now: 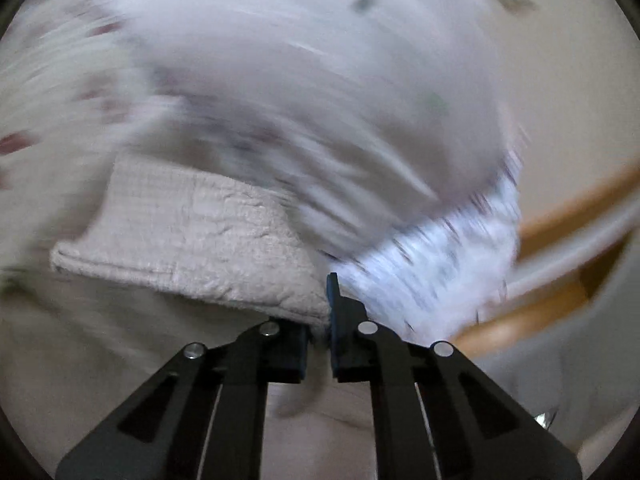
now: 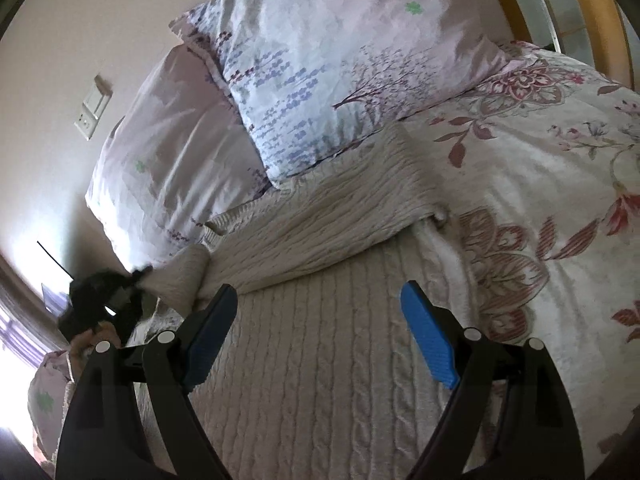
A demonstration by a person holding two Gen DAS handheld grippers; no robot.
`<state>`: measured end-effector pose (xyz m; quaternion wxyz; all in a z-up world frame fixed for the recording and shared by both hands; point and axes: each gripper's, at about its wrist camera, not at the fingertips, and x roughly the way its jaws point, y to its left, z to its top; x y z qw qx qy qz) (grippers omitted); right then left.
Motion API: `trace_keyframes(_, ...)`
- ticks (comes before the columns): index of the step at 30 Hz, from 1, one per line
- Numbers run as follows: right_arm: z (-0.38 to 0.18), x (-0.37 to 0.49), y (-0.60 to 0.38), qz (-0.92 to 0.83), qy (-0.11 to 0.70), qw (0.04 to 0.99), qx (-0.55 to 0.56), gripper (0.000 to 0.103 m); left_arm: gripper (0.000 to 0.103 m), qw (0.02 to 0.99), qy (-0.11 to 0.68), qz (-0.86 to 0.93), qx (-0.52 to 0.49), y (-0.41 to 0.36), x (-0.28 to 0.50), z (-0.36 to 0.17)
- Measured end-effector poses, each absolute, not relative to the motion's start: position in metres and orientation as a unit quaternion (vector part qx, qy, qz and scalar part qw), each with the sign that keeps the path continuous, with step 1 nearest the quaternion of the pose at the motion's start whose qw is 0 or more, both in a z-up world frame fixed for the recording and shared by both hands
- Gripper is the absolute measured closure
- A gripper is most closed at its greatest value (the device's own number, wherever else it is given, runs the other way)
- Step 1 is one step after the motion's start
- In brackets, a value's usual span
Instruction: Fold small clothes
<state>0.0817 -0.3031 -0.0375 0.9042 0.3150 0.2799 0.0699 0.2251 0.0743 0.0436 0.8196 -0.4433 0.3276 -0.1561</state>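
Cream cable-knit sweater (image 2: 320,360) is lying on the bed, filling the lower middle of the right wrist view, its body spread flat over the floral duvet (image 2: 560,160). One sleeve (image 2: 320,216) is lying folded across the body, running from centre right down toward the lower left of the frame. Its cuff end is being pinched by the left tool (image 2: 138,276), which is showing at the left edge as a dark shape. In the left wrist view the left tool (image 1: 320,320) is sitting at the bottom centre with its jaws pressed together on the corner of the knit (image 1: 200,232), a strip of which is stretching off toward the left middle of the frame; everything behind is smearing with motion blur, so this tool is probably moving. Right tool (image 2: 320,320) is hanging spread wide over the sweater body at the bottom of its own view, gripping nothing. Two pillows (image 2: 320,60) are lying in the upper half of that frame, the nearer one touching the sweater's top edge. Progress, as a judgement: the fold is looking early to midway. One sleeve is appearing to be brought in and the body is not yet being doubled over; the other sleeve cannot be made out. Left to do: placing that cuff, tucking the second sleeve, then folding the body.
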Motion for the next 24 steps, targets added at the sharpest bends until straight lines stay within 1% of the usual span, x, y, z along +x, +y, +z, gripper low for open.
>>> trace_keyframes(3,-0.036,0.079,-0.312,0.059,0.275,0.904,0.321,0.018,0.095,0.84,0.344,-0.23,-0.35,0.002,0.235,0.065)
trace_keyframes(4,-0.037,0.078,-0.315,0.053,0.275,0.903,0.325,0.018,0.091,0.844,0.365,-0.254,-0.299,-0.03,0.239,0.067)
trace_keyframes(5,-0.038,0.078,-0.318,0.049,0.275,0.902,0.328,0.018,0.085,0.847,0.383,-0.266,-0.256,-0.055,0.24,0.066)
trace_keyframes(6,-0.038,0.077,-0.321,0.045,0.276,0.901,0.331,0.018,0.066,0.848,0.399,-0.278,-0.21,-0.077,0.239,0.063)
trace_keyframes(7,-0.039,0.077,-0.324,0.042,0.277,0.9,0.334,0.018,0.05,0.849,0.415,-0.292,-0.149,-0.104,0.236,0.057)
trace_keyframes(8,-0.039,0.077,-0.327,0.04,0.278,0.898,0.338,0.018,0.047,0.849,0.421,-0.298,-0.112,-0.118,0.231,0.053)
trace_keyframes(9,-0.038,0.077,-0.329,0.04,0.278,0.897,0.34,0.018,0.045,0.851,0.421,-0.305,-0.077,-0.129,0.222,0.048)
trace_keyframes(10,-0.036,0.077,-0.331,0.04,0.278,0.898,0.339,0.018,0.042,0.849,0.419,-0.316,-0.059,-0.131,0.215,0.046)
trace_keyframes(11,-0.033,0.078,-0.332,0.042,0.277,0.899,0.338,0.018,0.041,0.847,0.418,-0.326,-0.045,-0.129,0.207,0.046)
trace_keyframes(13,-0.026,0.083,-0.331,0.054,0.277,0.9,0.333,0.024,0.033,0.852,0.41,-0.324,-0.038,-0.11,0.194,0.05)
trace_keyframes(14,-0.02,0.089,-0.329,0.069,0.281,0.9,0.327,0.027,0.032,0.857,0.404,-0.317,-0.035,-0.096,0.189,0.054)
trace_keyframes(15,-0.017,0.094,-0.326,0.081,0.285,0.899,0.323,0.029,0.03,0.864,0.397,-0.307,-0.031,-0.083,0.183,0.056)
trace_keyframes(16,-0.013,0.1,-0.323,0.093,0.291,0.897,0.318,0.03,0.03,0.875,0.389,-0.286,-0.025,-0.067,0.178,0.061)
trace_keyframes(18,-0.01,0.116,-0.316,0.099,0.313,0.894,0.306,0.039,0.03,0.893,0.379,-0.243,-0.018,-0.033,0.168,0.063)
trace_keyframes(20,-0.013,0.133,-0.311,0.098,0.337,0.888,0.296,0.044,0.03,0.905,0.376,-0.198,-0.015,0.002,0.157,0.064)
trace_keyframes(24,-0.029,0.157,-0.304,0.092,0.377,0.88,0.273,0.051,0.03,0.916,0.385,-0.113,-0.01,0.069,0.127,0.052)
